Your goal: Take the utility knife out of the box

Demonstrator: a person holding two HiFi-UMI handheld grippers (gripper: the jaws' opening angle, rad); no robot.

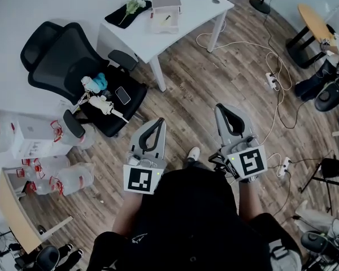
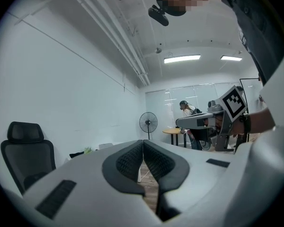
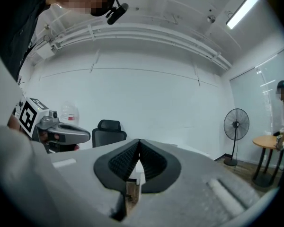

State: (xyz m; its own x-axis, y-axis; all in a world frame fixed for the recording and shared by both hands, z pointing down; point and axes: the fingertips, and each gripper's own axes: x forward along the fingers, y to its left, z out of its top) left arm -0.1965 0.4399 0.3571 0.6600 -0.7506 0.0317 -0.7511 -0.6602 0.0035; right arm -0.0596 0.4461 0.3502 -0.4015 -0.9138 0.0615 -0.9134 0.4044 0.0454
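Far ahead in the head view stands a white table. On it a grey lidded box sits behind a clear open box with a small dark item inside; I cannot tell whether that item is the utility knife. My left gripper and right gripper are held level over the wooden floor, well short of the table. Both are shut with nothing between the pads. The left gripper view shows its closed tips and the right gripper beside it. The right gripper view shows its closed tips.
A black office chair with toys and a phone on its seat stands left of the table. Water jugs lie at the left. Cables and a power strip cross the floor at the right. A fan base and a round wooden table stand beyond.
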